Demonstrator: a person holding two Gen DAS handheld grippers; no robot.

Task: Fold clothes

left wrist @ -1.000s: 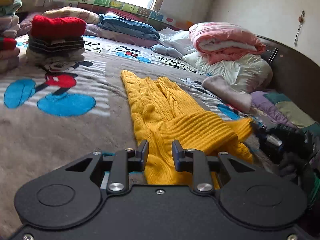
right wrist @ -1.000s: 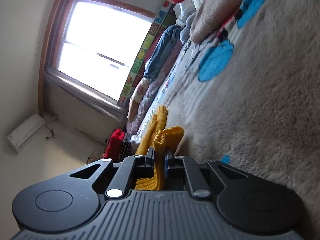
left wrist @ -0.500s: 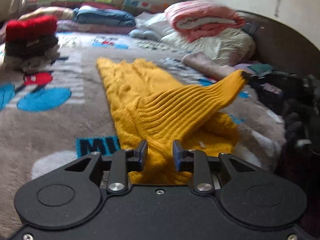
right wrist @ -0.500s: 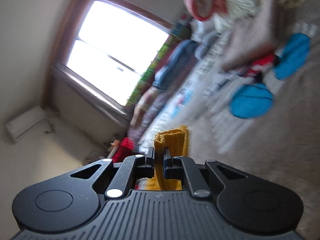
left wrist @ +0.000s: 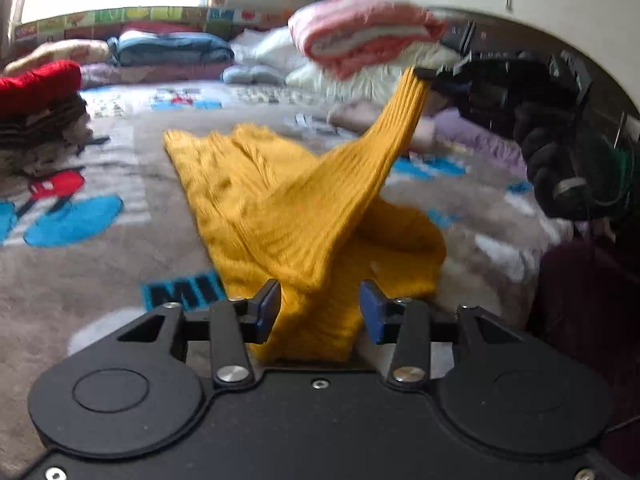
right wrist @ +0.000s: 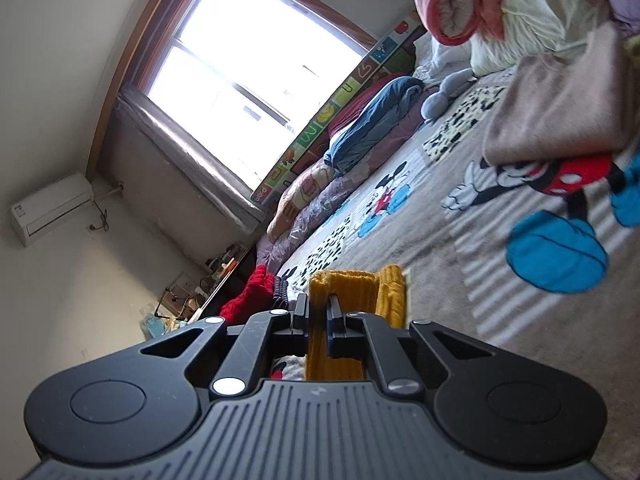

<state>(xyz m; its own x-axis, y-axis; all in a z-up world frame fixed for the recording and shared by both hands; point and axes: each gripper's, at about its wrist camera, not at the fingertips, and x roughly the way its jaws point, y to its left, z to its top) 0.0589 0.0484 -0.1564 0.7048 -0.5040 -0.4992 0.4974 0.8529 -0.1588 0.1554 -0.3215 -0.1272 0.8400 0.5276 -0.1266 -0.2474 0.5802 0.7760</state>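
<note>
the bed [left wrist: 80, 280] wears a grey plush blanket printed with cartoon mice, and there's the yellow knitted sweater [left wrist: 248, 200] spread mid-bed, one corner lifted clear. far left, a folded stack topped in red [left wrist: 40, 84]. up by the headboard, a rolled pink quilt [left wrist: 360, 36] sits on white bedding, a blue bundle [left wrist: 172, 50] beside.

Black gripper [left wrist: 320, 306], blue-padded fingers [left wrist: 370, 308], silver screws.

Mustard-yellow ribbed sweater [left wrist: 288, 208], grey cartoon-print blanket [left wrist: 100, 280].
</note>
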